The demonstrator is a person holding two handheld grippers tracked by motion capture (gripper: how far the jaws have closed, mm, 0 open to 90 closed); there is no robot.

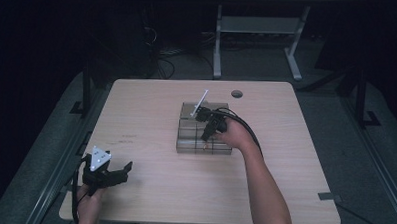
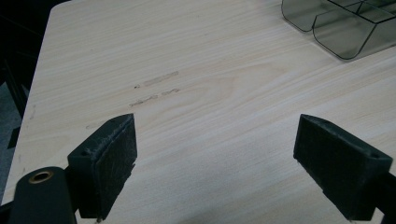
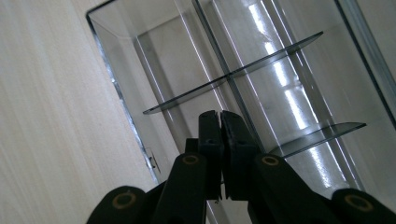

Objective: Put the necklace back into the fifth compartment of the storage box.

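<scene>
At the near left corner of the pale wood-grain worktop, the left hand-held gripper rests with its jaws spread wide, nothing between them. Farther in, the right hand-held gripper hangs over the clear smoky plastic divided organiser tray at mid-worktop, its jaws pressed together on a divider's edge, it seems.

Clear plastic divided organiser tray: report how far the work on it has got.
Done: nothing shows as placed; the compartments of the clear plastic divided organiser tray that the right gripper view shows look empty. In hand: the right gripper is over the tray, jaws closed together, with no item visible between them. Left: the left gripper is open above the bare light wooden table, away from the tray.
</scene>
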